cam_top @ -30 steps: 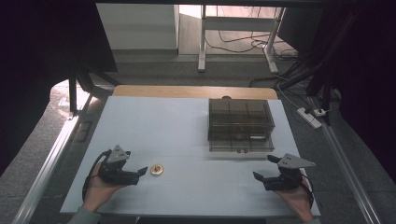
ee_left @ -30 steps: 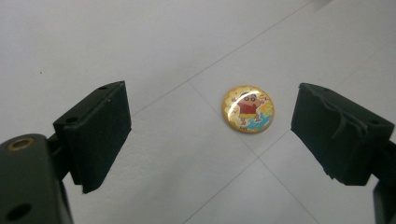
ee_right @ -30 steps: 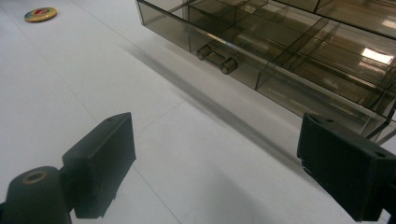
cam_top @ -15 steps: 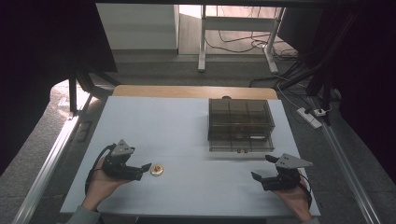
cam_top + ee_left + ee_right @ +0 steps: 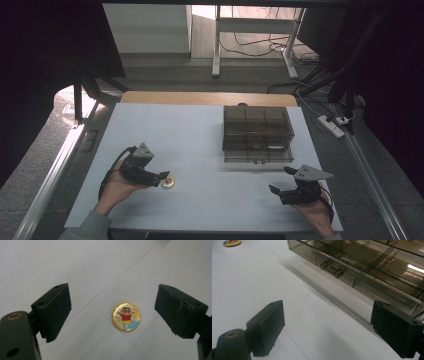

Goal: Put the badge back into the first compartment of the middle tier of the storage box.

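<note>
A round yellow cartoon badge (image 5: 169,183) lies flat on the white table (image 5: 200,135) at the front left. My left gripper (image 5: 161,177) hovers just left of it, tips almost over it. In the left gripper view the badge (image 5: 126,316) sits on the table between the two jaws, touching neither. The left gripper (image 5: 115,307) is open, and its jaws have just been closing a little. My right gripper (image 5: 280,180) rests open near the front right with nothing between its jaws. The right gripper (image 5: 329,325) faces the smoky drawer box (image 5: 362,262).
The smoky transparent drawer box (image 5: 257,132) stands at the back right of the table, its small front handle (image 5: 332,269) facing the person. The badge (image 5: 232,242) shows far off in the right gripper view. A wooden strip edges the table's far side.
My left hand has moved right and slightly away from the person, bringing the gripper tips up to the badge. The right hand has stayed put.
</note>
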A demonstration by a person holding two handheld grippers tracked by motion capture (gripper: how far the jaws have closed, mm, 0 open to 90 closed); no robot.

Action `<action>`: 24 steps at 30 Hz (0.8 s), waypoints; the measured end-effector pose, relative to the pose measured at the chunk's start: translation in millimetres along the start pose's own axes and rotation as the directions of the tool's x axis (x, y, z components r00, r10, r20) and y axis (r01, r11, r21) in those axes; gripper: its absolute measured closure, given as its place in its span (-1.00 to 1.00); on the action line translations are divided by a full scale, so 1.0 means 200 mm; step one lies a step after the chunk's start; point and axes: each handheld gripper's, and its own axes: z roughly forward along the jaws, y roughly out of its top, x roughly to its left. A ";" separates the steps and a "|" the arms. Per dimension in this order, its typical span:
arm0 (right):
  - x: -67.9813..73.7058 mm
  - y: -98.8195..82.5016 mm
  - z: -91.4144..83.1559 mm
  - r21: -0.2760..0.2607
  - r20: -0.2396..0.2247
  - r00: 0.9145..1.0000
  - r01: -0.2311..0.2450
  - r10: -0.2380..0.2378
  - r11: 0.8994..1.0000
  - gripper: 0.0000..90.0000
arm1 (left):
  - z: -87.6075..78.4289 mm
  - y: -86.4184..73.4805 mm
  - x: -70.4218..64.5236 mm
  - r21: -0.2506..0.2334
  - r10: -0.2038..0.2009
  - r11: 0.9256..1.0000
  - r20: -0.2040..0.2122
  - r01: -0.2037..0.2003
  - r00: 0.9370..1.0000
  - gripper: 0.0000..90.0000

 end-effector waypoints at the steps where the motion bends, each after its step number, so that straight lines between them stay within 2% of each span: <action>1: 0.00 0.00 0.00 0.000 0.000 1.000 0.000 0.000 1.000 -0.73 | 0.01 0.01 0.00 0.007 0.006 1.000 0.003 -0.006 1.000 -0.68; 7: 0.00 0.00 0.00 0.002 -0.003 1.000 0.002 -0.002 1.000 -0.73 | 0.08 0.08 0.00 0.058 0.040 0.997 0.050 -0.043 0.998 -0.69; 10: 0.00 0.00 0.00 0.002 -0.004 1.000 0.004 -0.004 1.000 -0.73 | 0.10 0.12 0.00 0.068 0.050 0.996 0.067 -0.055 0.996 -0.69; 12: 0.00 0.00 0.00 -0.003 -0.005 1.000 0.001 -0.001 1.000 -0.73 | 0.11 0.12 -0.01 0.079 0.056 0.995 0.075 -0.062 0.996 -0.68; 13: 0.00 0.00 0.00 -0.004 -0.006 1.000 0.000 0.000 1.000 -0.73 | 0.12 0.11 -0.01 0.106 0.062 0.992 0.090 -0.071 0.994 -0.68; 15: -0.01 -0.01 0.00 -0.001 -0.004 1.000 -0.002 0.002 1.000 -0.73 | 0.13 0.09 -0.02 0.125 0.064 0.989 0.101 -0.076 0.993 -0.68; 22: -0.01 -0.01 0.00 0.002 -0.002 1.000 0.000 0.000 1.000 -0.73 | 0.16 0.06 -0.02 0.154 0.056 0.985 0.122 -0.075 0.991 -0.68; 24: -0.01 -0.01 0.00 0.005 0.000 1.000 0.000 0.000 1.000 -0.73 | 0.18 0.05 -0.02 0.178 0.062 0.980 0.132 -0.085 0.989 -0.68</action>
